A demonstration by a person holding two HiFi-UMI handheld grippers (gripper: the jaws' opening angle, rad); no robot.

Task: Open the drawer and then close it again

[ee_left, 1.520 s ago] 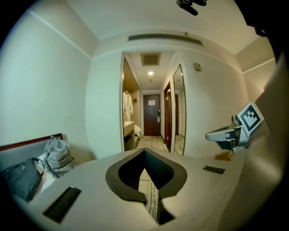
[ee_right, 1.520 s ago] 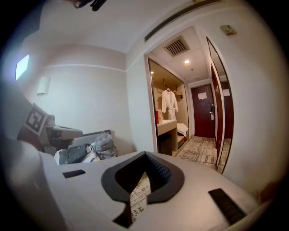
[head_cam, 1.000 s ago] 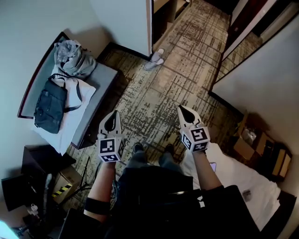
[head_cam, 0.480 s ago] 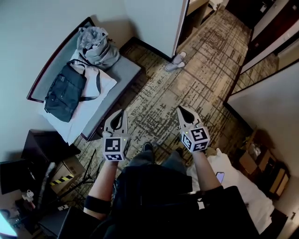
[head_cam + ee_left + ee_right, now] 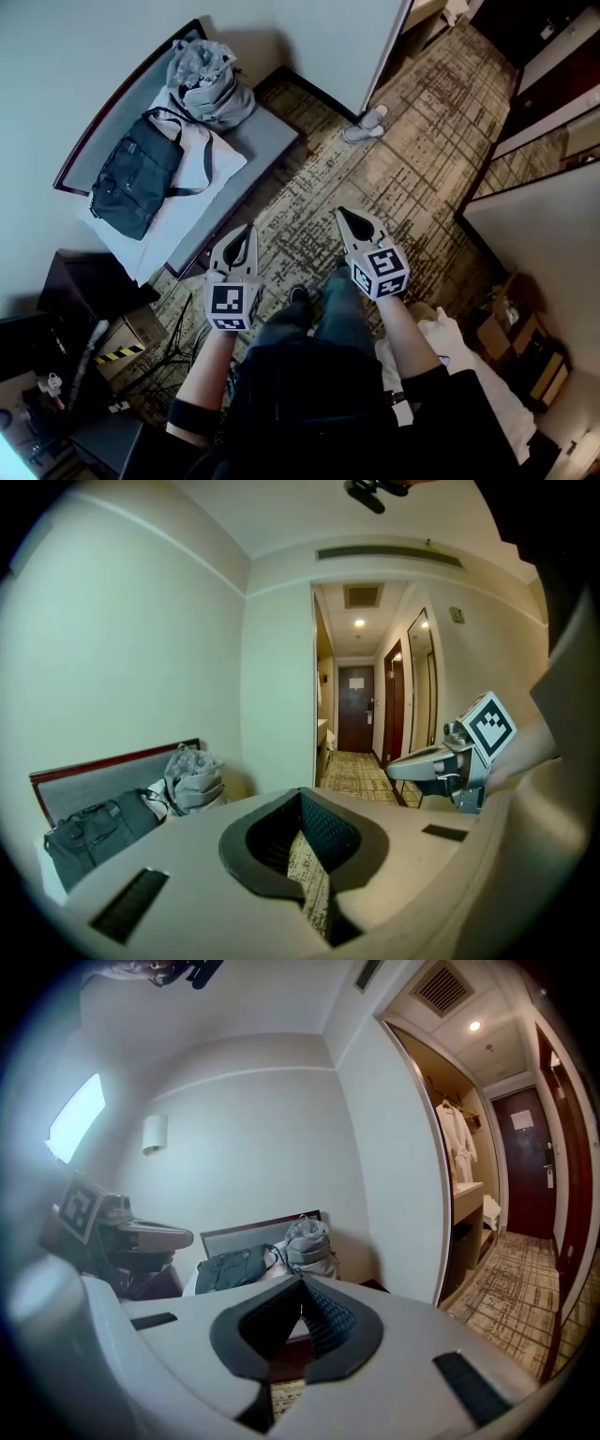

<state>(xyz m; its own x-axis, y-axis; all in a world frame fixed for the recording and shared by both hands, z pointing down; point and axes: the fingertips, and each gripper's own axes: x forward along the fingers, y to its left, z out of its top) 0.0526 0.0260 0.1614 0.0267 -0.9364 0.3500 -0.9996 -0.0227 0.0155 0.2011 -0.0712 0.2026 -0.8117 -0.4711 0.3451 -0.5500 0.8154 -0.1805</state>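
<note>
Carpet [image 5: 422,141], crosshatched, under tapered right gripper [image 5: 346,217]

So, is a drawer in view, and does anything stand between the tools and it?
No drawer shows in any view, so that cannot be judged. The left tool and the right tool are shut and empty above the carpet. Ahead stand the bench with a dark bag and a grey bag, and a white wall.
</note>
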